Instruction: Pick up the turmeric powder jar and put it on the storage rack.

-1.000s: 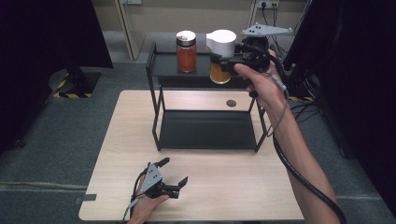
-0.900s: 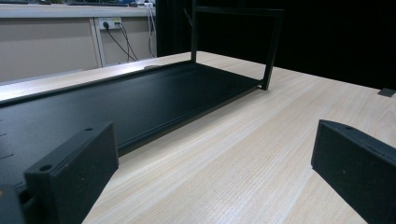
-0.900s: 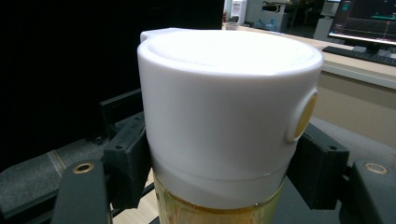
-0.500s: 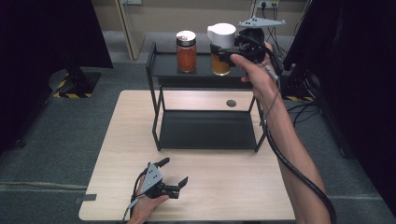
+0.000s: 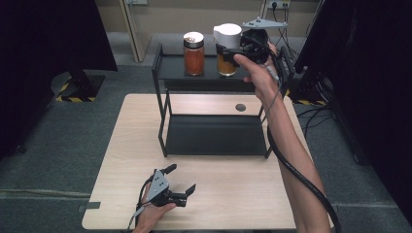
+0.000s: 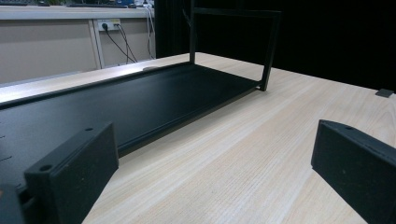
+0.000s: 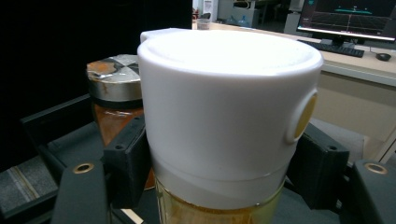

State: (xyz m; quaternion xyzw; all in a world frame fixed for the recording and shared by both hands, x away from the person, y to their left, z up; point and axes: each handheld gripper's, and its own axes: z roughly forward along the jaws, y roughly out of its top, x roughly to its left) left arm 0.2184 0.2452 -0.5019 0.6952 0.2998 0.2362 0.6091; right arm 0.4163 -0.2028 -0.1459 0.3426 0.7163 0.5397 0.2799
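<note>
High view: your right tool (image 5: 228,48) is clamped on the white-capped glass jar of amber contents (image 5: 227,42) atop the black metal shelf rack (image 5: 165,121), left tool (image 5: 182,179) spread apart on the pale wooden counter (image 5: 233,199).

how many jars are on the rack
2, both on the black rack's top shelf: a white-capped jar between the right gripper's jaws, and a metal-lidded jar of reddish contents at its left. Lower shelf holds none.

The base of the white-capped jar (image 7: 224,121) is cut off by the lower edge between the right gripper (image 7: 224,172) jaws. The silver-lidded jar (image 7: 112,88) behind the jaws is partly hidden by them.
</note>
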